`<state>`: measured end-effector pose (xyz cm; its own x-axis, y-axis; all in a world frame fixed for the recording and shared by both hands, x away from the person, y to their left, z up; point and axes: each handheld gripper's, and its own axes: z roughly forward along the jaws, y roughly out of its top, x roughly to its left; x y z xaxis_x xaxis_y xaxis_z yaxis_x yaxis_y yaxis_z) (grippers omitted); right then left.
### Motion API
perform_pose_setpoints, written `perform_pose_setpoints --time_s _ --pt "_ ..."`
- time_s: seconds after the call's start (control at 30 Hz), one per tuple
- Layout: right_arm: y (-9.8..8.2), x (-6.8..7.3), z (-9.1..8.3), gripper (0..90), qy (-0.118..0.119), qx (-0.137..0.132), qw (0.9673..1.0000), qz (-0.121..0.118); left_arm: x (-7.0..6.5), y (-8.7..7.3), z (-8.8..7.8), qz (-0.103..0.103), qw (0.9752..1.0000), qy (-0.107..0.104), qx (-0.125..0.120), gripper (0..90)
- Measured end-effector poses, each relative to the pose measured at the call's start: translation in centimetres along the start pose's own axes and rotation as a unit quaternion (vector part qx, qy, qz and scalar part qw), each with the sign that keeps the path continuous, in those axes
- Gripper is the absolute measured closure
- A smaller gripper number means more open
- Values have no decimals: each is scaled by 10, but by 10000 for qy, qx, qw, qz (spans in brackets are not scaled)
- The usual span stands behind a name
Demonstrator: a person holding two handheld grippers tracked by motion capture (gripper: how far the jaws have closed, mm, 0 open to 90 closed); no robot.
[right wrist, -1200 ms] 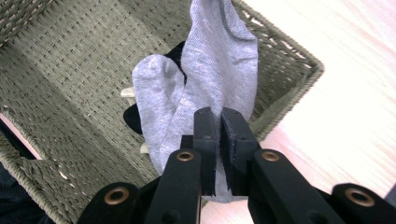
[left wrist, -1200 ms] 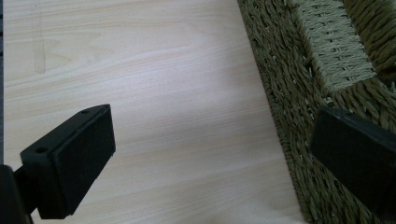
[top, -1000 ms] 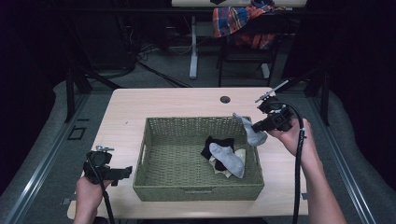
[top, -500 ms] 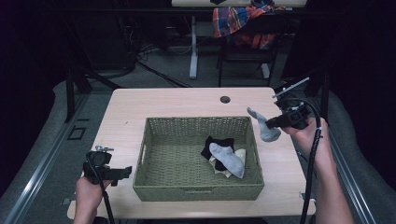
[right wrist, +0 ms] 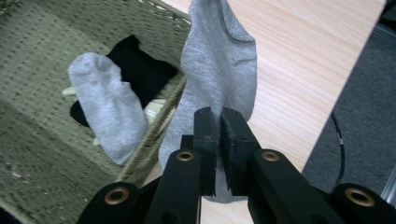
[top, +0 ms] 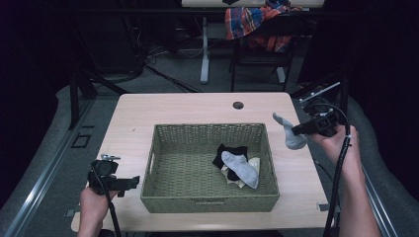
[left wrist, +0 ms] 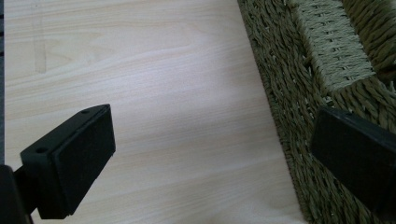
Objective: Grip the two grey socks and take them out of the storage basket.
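The right gripper [right wrist: 218, 140] is clamping a limp grey fabric sock [right wrist: 219, 65], holding it above the right edge of the pale wooden table [top: 173, 111], just outside the green woven rectangular basket [top: 207, 202]. The left gripper [left wrist: 210, 154] is resting released near the table's front-left corner.

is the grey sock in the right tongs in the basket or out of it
Out. The grey sock hangs pinched in the right tongs over the bare table, just right of the basket rim.

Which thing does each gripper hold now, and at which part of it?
The right gripper pinches a grey sock by a fold of fabric near one end. The left gripper is open and holds nothing.
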<state>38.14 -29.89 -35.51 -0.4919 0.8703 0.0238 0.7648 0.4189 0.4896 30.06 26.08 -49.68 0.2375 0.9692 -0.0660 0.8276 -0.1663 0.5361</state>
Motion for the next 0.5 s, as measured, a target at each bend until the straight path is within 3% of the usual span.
perform_pose_setpoints --time_s 0.2,0.33,0.47,0.5 --pt "-4 -9 3 852 -112 78 9998 114 0 0 0 -3 10000 -2 5 4" --pt "-7 -14 9 852 -59 90 9996 247 0 0 0 -16 10000 -1 -10 4" --pt "-9 -21 13 852 -173 309 9991 253 0 0 0 -1 10000 -4 8 4" --pt "-9 -21 15 853 -186 243 9990 324 0 0 0 -20 10000 -2 -7 4"
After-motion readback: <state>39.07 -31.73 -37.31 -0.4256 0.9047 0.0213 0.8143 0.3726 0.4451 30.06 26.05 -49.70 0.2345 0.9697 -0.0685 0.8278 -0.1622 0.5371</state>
